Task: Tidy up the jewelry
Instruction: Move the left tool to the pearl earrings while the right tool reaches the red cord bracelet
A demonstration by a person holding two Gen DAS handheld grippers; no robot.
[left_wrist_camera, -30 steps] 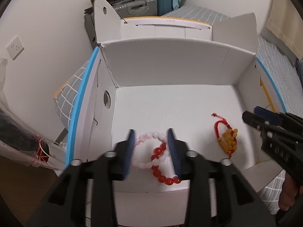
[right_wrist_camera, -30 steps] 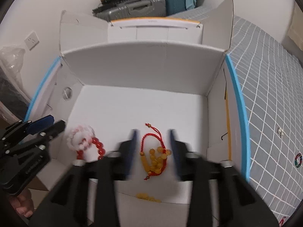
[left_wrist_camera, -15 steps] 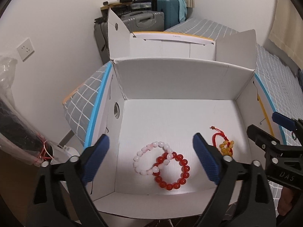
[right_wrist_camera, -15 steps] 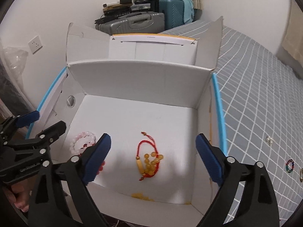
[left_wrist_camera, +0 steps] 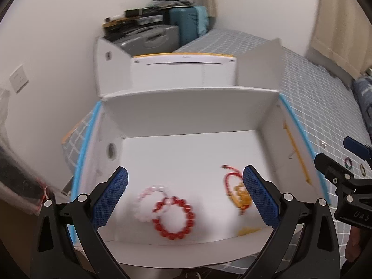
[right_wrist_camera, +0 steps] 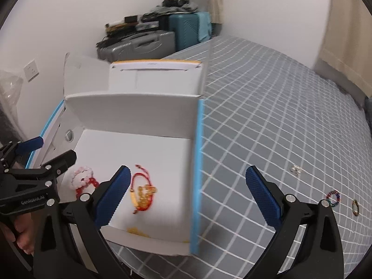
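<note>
An open white cardboard box (left_wrist_camera: pixel 190 114) (right_wrist_camera: pixel 130 107) stands on a grey checked bed. Inside lie a red bead bracelet (left_wrist_camera: pixel 173 218) (right_wrist_camera: pixel 84 187), a pink bead bracelet (left_wrist_camera: pixel 151 197) (right_wrist_camera: pixel 80 174) overlapping it, and a red cord with yellow beads (left_wrist_camera: pixel 239 193) (right_wrist_camera: pixel 143 193). My left gripper (left_wrist_camera: pixel 186 195) is open and empty above the box's front. My right gripper (right_wrist_camera: pixel 188 197) is open and empty over the box's right wall. On the bed to the right lie a multicoloured bracelet (right_wrist_camera: pixel 333 197), a yellowish ring bracelet (right_wrist_camera: pixel 355 207) and a small silver piece (right_wrist_camera: pixel 295 170).
The box's flaps stand up at the back and sides, with blue-edged side flaps (right_wrist_camera: pixel 197 174). Suitcases (right_wrist_camera: pixel 144 44) are stacked by the wall behind. A plastic bag (left_wrist_camera: pixel 16 190) lies at the left. The grey checked bedspread (right_wrist_camera: pixel 279 121) stretches to the right.
Both grippers, shut a second ago, opened, let go of the bracelets in the box and pulled back. The right gripper has since swung right toward the bedspread.
</note>
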